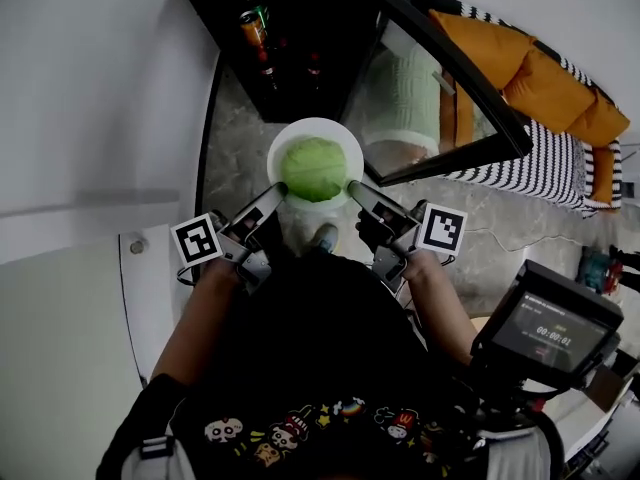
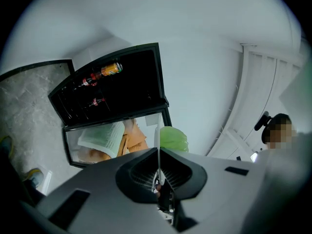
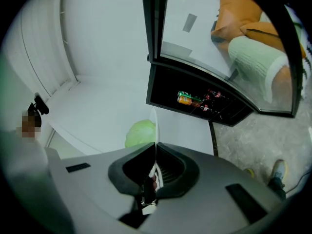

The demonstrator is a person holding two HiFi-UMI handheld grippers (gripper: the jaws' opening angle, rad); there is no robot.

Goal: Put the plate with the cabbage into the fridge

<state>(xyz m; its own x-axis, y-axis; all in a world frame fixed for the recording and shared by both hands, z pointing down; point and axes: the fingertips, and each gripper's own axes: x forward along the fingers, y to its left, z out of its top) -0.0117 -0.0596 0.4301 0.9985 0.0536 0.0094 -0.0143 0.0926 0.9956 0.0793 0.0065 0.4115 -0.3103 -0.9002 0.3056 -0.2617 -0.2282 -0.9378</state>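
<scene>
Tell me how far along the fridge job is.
Done: the fridge door stands open, and the plate with the cabbage is picked up. In hand: the left claw and the right claw are each shut on the plate's rim, holding it before the open fridge. Left: carry it inside, set it down and let go.

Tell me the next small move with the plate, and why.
Probably carry the plate forward toward the open fridge. The left gripper and right gripper are each shut on its rim, the cabbage sits on it, the door stands open, and the plate is not yet inside.
</scene>
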